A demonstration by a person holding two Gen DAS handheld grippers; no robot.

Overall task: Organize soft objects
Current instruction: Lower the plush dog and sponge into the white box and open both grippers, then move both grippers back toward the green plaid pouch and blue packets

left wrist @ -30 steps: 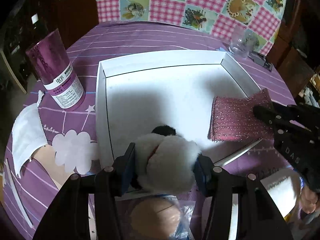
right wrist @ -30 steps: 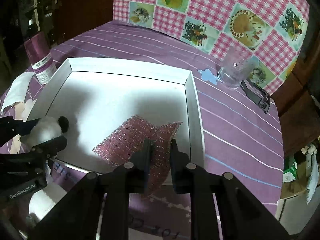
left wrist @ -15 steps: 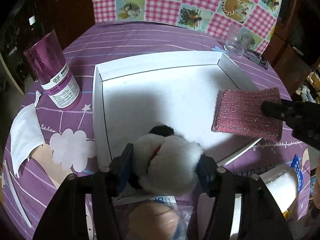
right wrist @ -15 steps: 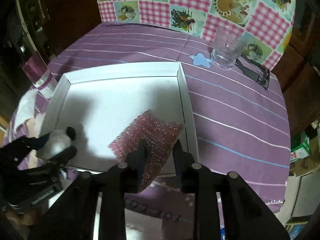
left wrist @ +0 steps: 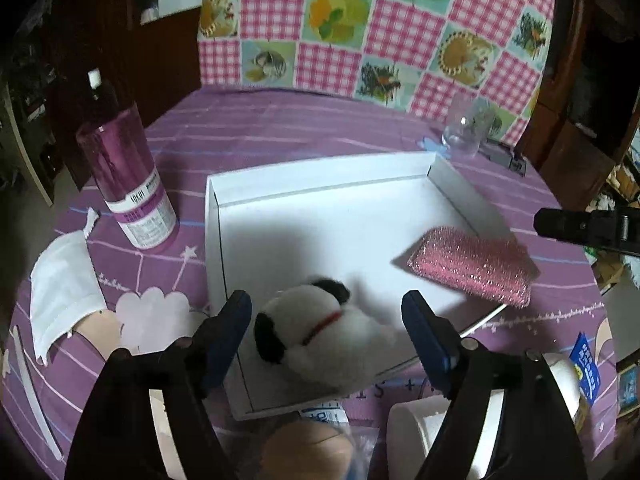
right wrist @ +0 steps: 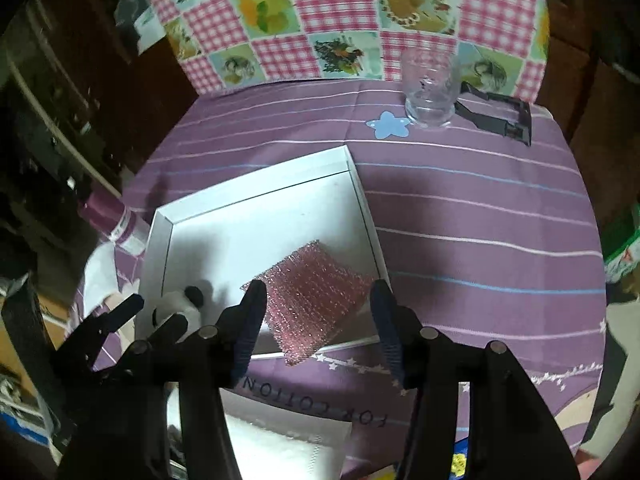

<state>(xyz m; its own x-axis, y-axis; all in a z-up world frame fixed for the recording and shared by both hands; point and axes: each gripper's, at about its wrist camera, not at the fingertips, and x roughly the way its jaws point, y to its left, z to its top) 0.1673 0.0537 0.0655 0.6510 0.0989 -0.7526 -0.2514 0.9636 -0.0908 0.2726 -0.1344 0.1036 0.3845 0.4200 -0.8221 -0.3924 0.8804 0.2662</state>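
Note:
A white and black plush toy (left wrist: 316, 336) lies in the near left corner of the white tray (left wrist: 320, 184). My left gripper (left wrist: 326, 304) straddles the toy; its jaws are opening and neither pad touches it. A pink glittery sponge (left wrist: 472, 264) rests on the tray's right side and overhangs its rim. In the right wrist view the sponge (right wrist: 312, 280) lies below my right gripper (right wrist: 318, 292), whose jaws are opening and stand clear of it. That view also shows the left gripper (right wrist: 156, 316) by the plush toy (right wrist: 180, 304) and the tray (right wrist: 248, 196).
A purple can (left wrist: 128, 184) and a white face mask (left wrist: 60, 288) sit left of the tray. A clear glass (right wrist: 430, 92) and a black clip (right wrist: 500, 116) stand at the far right. A white roll (left wrist: 440, 432) and a white packet (right wrist: 280, 440) lie near me.
Both grippers have spread their jaws. The plush toy left the left jaws and lies in the tray. The sponge left the right jaws and rests on the rim; the right gripper drew back.

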